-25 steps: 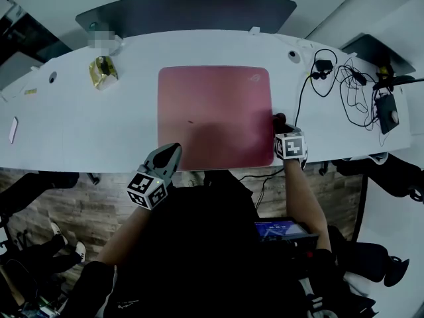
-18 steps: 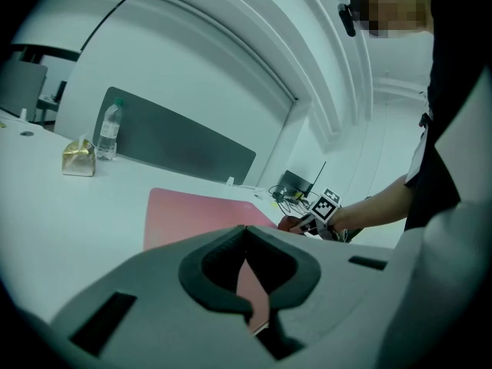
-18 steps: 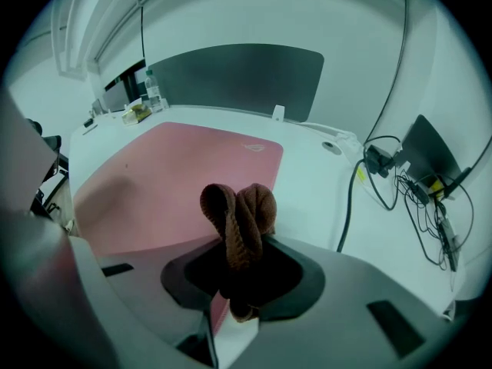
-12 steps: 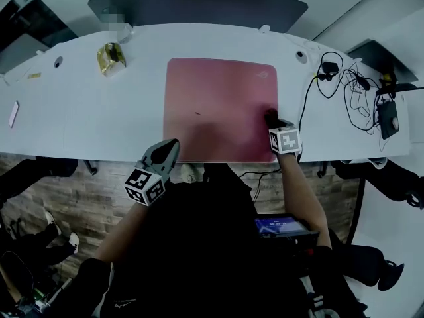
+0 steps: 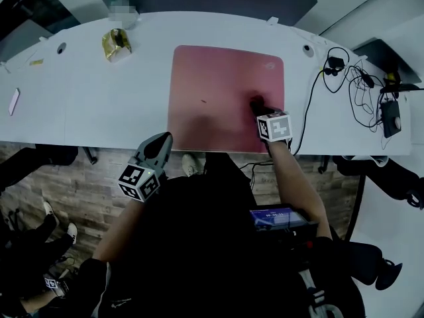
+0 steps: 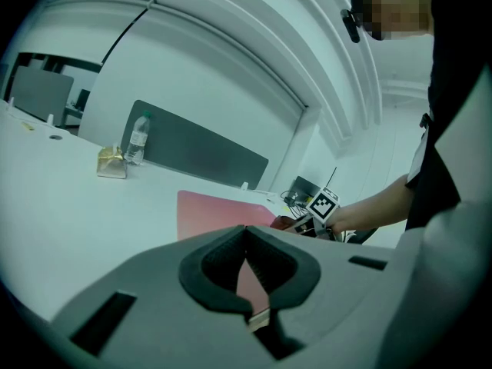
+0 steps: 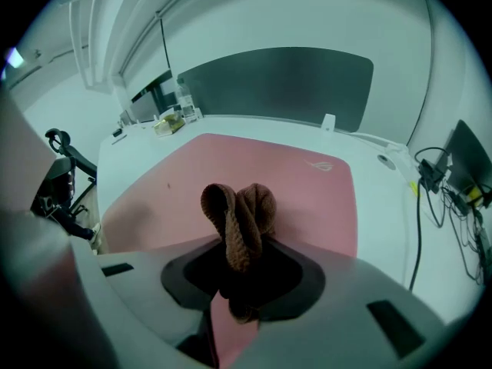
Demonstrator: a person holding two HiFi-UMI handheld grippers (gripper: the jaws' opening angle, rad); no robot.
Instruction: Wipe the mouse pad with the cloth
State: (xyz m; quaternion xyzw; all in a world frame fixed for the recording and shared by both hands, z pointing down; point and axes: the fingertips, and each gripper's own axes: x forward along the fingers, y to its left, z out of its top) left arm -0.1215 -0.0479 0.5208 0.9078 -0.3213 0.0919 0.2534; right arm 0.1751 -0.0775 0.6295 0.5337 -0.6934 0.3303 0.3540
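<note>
A pink mouse pad (image 5: pixel 225 98) lies flat near the front edge of a white desk (image 5: pixel 86 105), and a brown cloth (image 7: pixel 240 221) rests on its right half, pinched in a bunched fold by the right gripper (image 5: pixel 260 108), whose jaws are clamped on the fabric so that a rounded wad sticks out ahead of them as the wiping face; the gripper is held low and tilted toward the pad, a pose that suits pressing the cloth down and dragging it across the surface. The left gripper (image 5: pixel 159 144) hangs off the desk's front edge just beside the pad's near left corner, its jaws pressed together on nothing, apparently parked out of the cloth's path. A small dark speck (image 5: pixel 202 101) marks the pad left of the cloth. A pale emblem (image 7: pixel 329 164) is printed near the pad's far right corner, too small to read as a brand, though it may be a maker's logo. The marker cube (image 5: pixel 273 126) on the right gripper carries black-and-white squares, no letters. A gold packet (image 5: pixel 116 44) and a water bottle (image 6: pixel 137 138) stand well apart at the far left, cables (image 5: pixel 351 78) trail at the right; no label on them is legible
</note>
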